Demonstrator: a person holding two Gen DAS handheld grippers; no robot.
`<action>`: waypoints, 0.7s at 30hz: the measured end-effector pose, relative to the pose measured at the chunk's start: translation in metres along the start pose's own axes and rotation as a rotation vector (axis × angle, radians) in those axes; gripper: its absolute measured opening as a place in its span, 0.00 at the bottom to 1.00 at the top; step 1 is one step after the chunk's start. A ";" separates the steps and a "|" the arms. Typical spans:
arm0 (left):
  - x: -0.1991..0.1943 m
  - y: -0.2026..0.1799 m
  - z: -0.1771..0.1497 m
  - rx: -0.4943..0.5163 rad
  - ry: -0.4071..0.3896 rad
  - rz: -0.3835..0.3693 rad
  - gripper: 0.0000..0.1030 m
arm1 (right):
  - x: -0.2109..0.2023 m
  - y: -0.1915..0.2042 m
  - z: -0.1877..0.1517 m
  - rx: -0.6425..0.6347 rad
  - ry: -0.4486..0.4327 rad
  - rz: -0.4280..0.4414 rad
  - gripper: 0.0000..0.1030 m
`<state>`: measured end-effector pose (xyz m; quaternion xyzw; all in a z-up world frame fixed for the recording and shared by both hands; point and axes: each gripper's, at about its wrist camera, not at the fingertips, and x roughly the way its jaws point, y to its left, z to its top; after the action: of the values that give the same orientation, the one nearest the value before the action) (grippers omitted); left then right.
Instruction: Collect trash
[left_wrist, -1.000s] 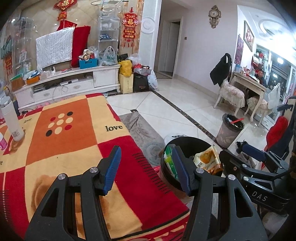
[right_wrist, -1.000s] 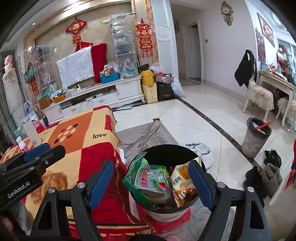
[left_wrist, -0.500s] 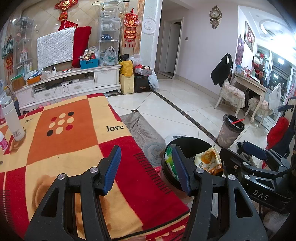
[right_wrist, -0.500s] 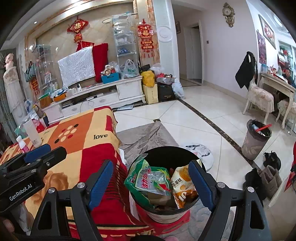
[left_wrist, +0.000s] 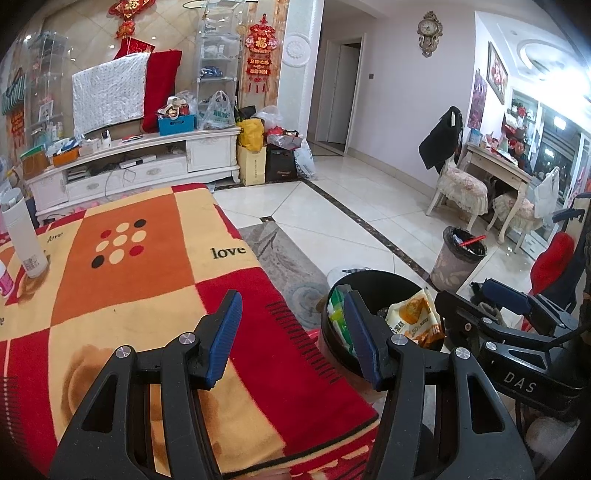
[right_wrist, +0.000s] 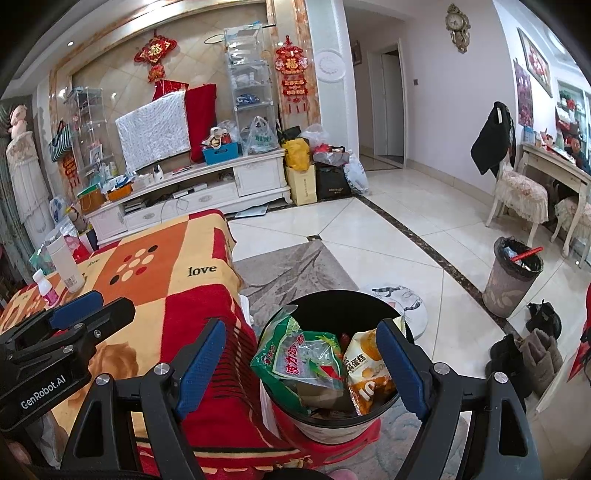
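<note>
Left hand-held gripper (left_wrist: 291, 334): blue pads apart, nothing between them; poised over the near edge of the tabletop (left_wrist: 122, 295), which is covered by a red, orange and cream checked blanket printed "love". Right hand-held gripper (right_wrist: 301, 363): pads wide apart, empty; poised above the black trash bin (right_wrist: 334, 415). Trash bin: just beside the tabletop's edge, on the floor over a red base; holds a green snack wrapper (right_wrist: 295, 358) and an orange snack bag (right_wrist: 367, 376), both upright against each other. Tabletop, far end: white cylindrical bottle (left_wrist: 24, 236); small pink-and-white bottle (left_wrist: 4, 282) just beside it. Floor, well apart: grey waste basket (right_wrist: 511, 282) with a red stick; dark shoes (right_wrist: 543, 315) near it.
</note>
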<state>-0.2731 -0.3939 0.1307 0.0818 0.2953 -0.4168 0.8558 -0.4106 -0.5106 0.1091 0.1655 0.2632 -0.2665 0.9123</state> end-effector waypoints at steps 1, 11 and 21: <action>0.000 0.000 0.000 0.000 0.000 0.000 0.54 | 0.000 0.000 0.000 -0.001 0.001 0.000 0.79; -0.001 0.001 -0.003 -0.001 0.007 -0.005 0.54 | 0.006 0.004 -0.001 -0.006 0.016 0.004 0.79; 0.001 0.001 -0.005 -0.005 0.018 -0.013 0.54 | 0.008 0.001 -0.002 -0.001 0.026 -0.001 0.79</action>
<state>-0.2739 -0.3917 0.1262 0.0816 0.3044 -0.4207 0.8507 -0.4049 -0.5116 0.1033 0.1683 0.2751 -0.2647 0.9088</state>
